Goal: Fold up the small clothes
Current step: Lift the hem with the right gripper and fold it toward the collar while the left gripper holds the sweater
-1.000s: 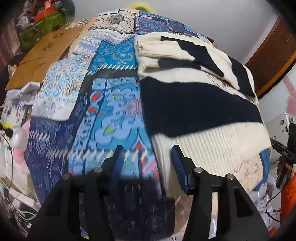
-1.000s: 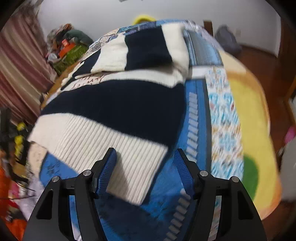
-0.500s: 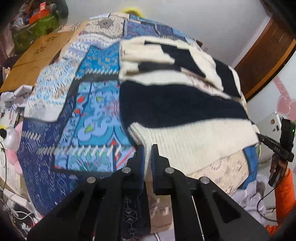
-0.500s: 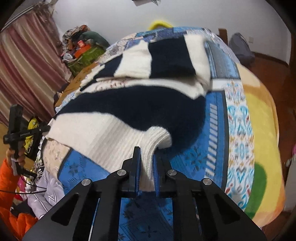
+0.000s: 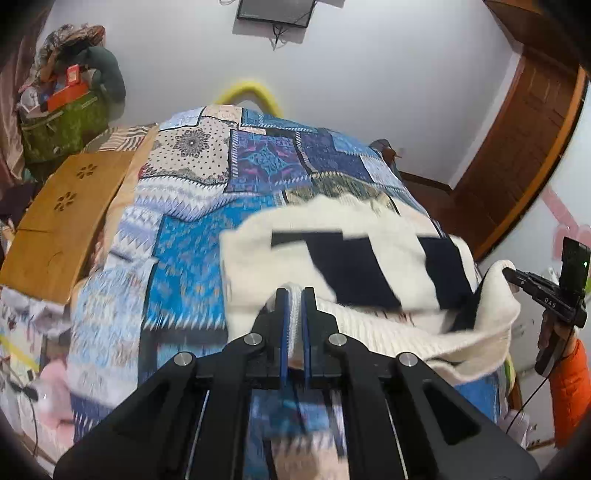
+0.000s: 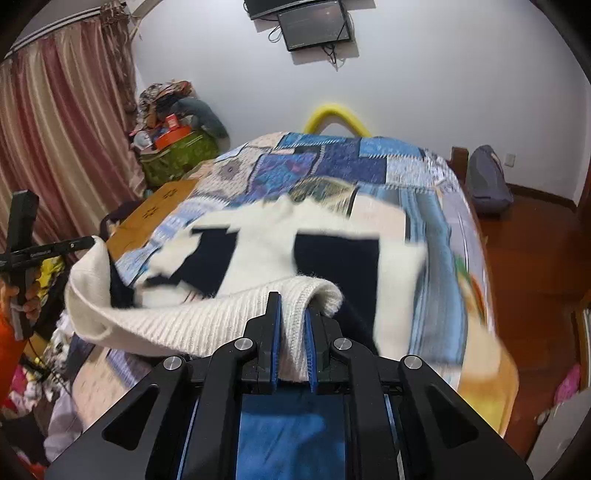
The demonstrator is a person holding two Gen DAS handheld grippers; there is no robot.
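Observation:
A cream and navy striped knit sweater [image 5: 354, 258] lies on the patchwork bedspread [image 5: 192, 236], sleeves folded across its upper part. My left gripper [image 5: 294, 295] is shut on the left corner of the sweater's ribbed cream hem. My right gripper [image 6: 291, 301] is shut on the hem's right corner [image 6: 295, 328]. The hem [image 5: 406, 332] hangs lifted between the two grippers, raised above the bed over the sweater's body [image 6: 332, 254]. In the left wrist view the right gripper [image 5: 511, 271] shows at the far right, and in the right wrist view the left gripper [image 6: 92, 242] shows at the far left.
A brown board [image 5: 62, 225] lies along the bed's left side, with a green bag [image 6: 177, 157] piled with things beyond it. Curtains [image 6: 55, 140] hang at the left, a grey backpack [image 6: 485, 181] sits on the wooden floor, a screen [image 6: 314, 24] hangs on the wall.
Both grippers went from open around the hem corners to shut on them, then lifted the hem up off the bed and carried it toward the sweater's upper part.

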